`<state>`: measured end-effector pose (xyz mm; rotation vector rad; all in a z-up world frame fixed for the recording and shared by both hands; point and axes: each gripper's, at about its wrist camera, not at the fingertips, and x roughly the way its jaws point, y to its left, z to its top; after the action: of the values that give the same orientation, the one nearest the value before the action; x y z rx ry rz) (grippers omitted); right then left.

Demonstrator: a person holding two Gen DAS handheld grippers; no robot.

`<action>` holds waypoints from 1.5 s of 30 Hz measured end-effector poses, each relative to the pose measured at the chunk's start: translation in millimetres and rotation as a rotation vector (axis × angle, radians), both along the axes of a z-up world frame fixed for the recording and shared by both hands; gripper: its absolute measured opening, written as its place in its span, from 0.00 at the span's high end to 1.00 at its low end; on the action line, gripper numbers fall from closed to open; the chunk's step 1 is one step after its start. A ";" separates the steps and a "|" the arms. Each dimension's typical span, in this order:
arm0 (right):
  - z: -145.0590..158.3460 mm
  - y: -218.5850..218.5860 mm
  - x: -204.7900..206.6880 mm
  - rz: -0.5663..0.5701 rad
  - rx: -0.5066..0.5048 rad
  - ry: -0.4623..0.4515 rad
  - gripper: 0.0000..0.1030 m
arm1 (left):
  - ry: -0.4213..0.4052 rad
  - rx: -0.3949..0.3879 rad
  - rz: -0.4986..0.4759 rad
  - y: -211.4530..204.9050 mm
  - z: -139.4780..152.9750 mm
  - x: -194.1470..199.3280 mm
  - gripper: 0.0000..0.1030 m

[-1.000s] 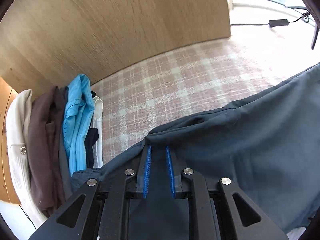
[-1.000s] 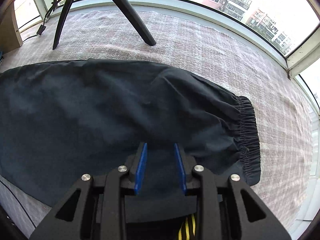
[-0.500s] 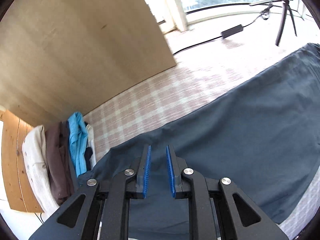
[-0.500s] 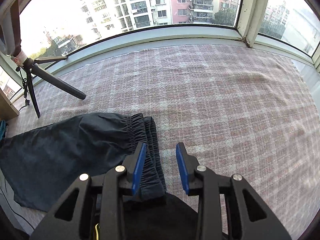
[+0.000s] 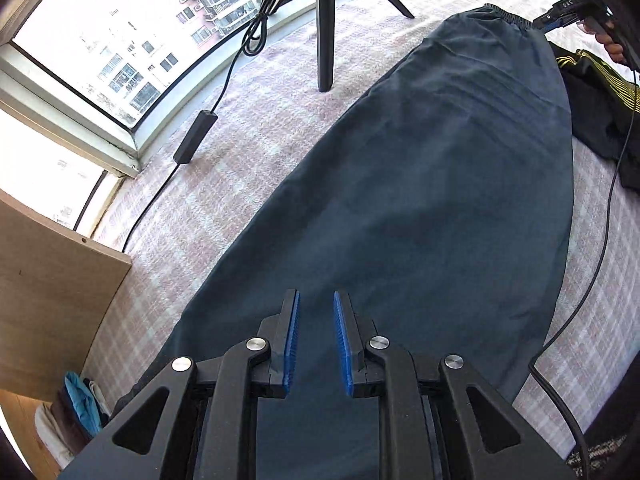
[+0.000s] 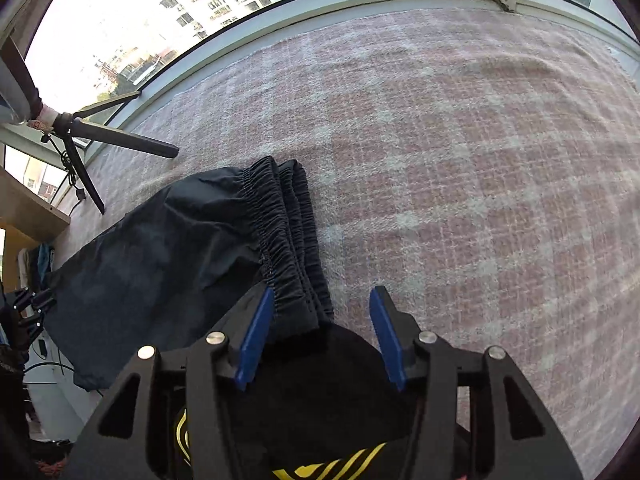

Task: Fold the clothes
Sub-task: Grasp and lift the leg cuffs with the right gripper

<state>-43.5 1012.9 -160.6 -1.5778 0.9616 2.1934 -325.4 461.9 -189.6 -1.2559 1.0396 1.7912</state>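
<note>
The dark trousers (image 5: 420, 208) lie stretched flat in one long strip on the plaid blanket (image 6: 460, 140), waistband (image 6: 286, 236) at one end, the other end under the left gripper (image 5: 316, 340). A second ago both grippers had the cloth bunched up between their fingers and the fabric sagged in folds; now it lies smooth, and both pairs of fingers stand apart with nothing pinched between them.

The left gripper's fingers show a narrow gap and hang over the trousers' end farthest from the waistband; whether they touch the cloth cannot be told. The right gripper (image 6: 322, 328) is spread wider than half a second ago. Its left finger sits just beside the corner of the waistband, where the elastic lies doubled in stacked layers, and its right finger hangs over bare blanket past the waistband.

So the cloth has been let go and laid out lengthwise, seemingly with the two legs one on the other. That reads as a fold laid down and released, though how many folds remain cannot be settled here. A tripod (image 5: 324, 28) stands on the blanket beyond the trousers' far edge, and a stack of other clothes (image 5: 80, 404) lies past the end by the left gripper.
</note>
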 end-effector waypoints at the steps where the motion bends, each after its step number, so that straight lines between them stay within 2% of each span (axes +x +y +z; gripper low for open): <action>1: -3.7 0.4 1.6 -0.008 -0.042 0.010 0.52 | -0.011 -0.006 0.007 0.1 -4.1 0.4 0.83; 4: -17.7 -5.3 -2.9 -0.013 -0.064 -0.025 0.52 | -0.025 -0.027 0.031 -11.0 -14.2 0.2 0.83; 6: -19.8 -10.1 -6.5 -0.014 -0.058 -0.027 0.46 | -0.029 -0.039 0.045 -17.4 -20.2 -1.1 0.83; 8: -20.6 -14.4 -7.1 -0.018 -0.069 -0.030 0.45 | -0.035 -0.046 0.061 -23.7 -25.3 -3.1 0.83; 12: -17.3 -22.8 -9.5 -0.023 -0.014 -0.037 0.46 | -0.047 -0.056 0.088 -34.6 -35.2 -6.5 0.83; 13: -17.0 -23.2 -9.9 -0.029 -0.009 -0.038 0.52 | -0.052 -0.056 0.089 -36.0 -37.3 -6.5 0.83; 14: -17.5 -23.0 -8.9 -0.033 -0.017 -0.034 0.69 | -0.055 -0.058 0.088 -37.2 -39.2 -6.0 0.83; 15: -18.0 -22.8 -8.0 -0.037 -0.024 -0.029 0.74 | -0.057 -0.061 0.087 -38.4 -41.2 -5.6 0.83; 21: -22.5 -25.0 -8.2 -0.060 -0.025 -0.009 0.76 | -0.071 -0.054 0.092 -44.6 -49.5 -2.0 0.83; 23: -23.6 -26.1 -9.2 -0.076 -0.026 0.001 0.87 | -0.074 -0.045 0.097 -46.1 -48.9 -1.4 0.83; 26: -9.8 -31.7 -12.6 -0.076 0.012 0.041 0.92 | -0.061 -0.048 0.098 -49.4 -46.1 -0.4 0.82; 32: 44.6 -76.4 -18.1 -0.016 0.185 0.097 0.92 | -0.024 -0.034 0.124 -64.4 -28.6 0.3 0.82; 35: 66.7 -121.5 -21.3 0.112 0.269 0.139 0.92 | -0.002 -0.024 0.154 -79.7 -15.0 1.7 0.82; 37: 68.1 -140.4 -29.4 0.161 0.297 0.135 0.92 | 0.011 -0.028 0.171 -90.3 -8.7 4.4 0.82; 39: 65.9 -138.8 -33.0 0.155 0.313 0.118 0.93 | 0.023 -0.035 0.181 -100.1 -3.0 7.7 0.82; 42: 65.2 -118.4 -31.5 0.080 0.252 0.127 0.93 | 0.041 -0.047 0.188 -108.7 5.1 12.6 0.82; 44: 66.0 -109.6 -31.0 0.055 0.310 0.115 0.93 | 0.048 -0.046 0.216 -113.9 6.5 -1.2 0.82; 45: 62.8 -102.4 -29.6 0.030 0.304 0.108 0.93 | 0.058 -0.045 0.236 -119.6 8.6 -1.9 0.82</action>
<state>-73.1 910.5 -97.8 -1.3547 0.5979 2.3332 -327.3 342.3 -181.0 -1.4104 1.0029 2.0010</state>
